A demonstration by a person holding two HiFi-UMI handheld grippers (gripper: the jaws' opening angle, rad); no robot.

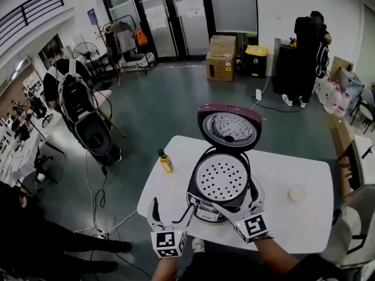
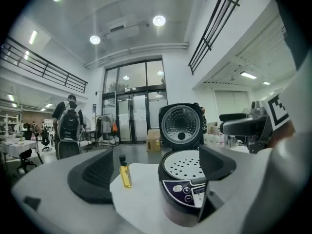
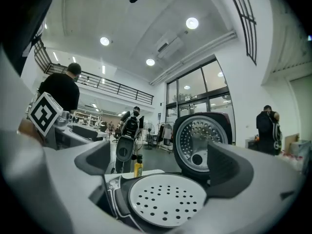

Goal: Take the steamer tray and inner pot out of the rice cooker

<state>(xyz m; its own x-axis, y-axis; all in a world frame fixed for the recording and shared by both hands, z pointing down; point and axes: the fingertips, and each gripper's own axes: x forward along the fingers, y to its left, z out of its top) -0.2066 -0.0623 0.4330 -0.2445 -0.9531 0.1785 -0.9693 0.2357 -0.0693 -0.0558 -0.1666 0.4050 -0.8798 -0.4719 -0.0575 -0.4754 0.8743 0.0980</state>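
Both claws gape wide, gripping nothing: the left gripper (image 1: pixel 171 213) hangs over the white table's (image 1: pixel 304 215) near edge, and the right gripper (image 1: pixel 239 206) is at the rice cooker's (image 1: pixel 202 206) front rim. The round, perforated steamer tray (image 1: pixel 221 178) sits in the cooker under the upright lid (image 1: pixel 228 127). The tabletop lies open to the right.

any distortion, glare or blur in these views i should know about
Head view: fisheye bends the room's edges and the corners go dark, yet the steamer tray is sharp and evenly lit. Left gripper view: heavy barrel distortion, the ceiling lights blow out white, and the near jaws look soft while the rice cooker is crisp. Right gripper view: same curvature, black corners, tray holes clear.
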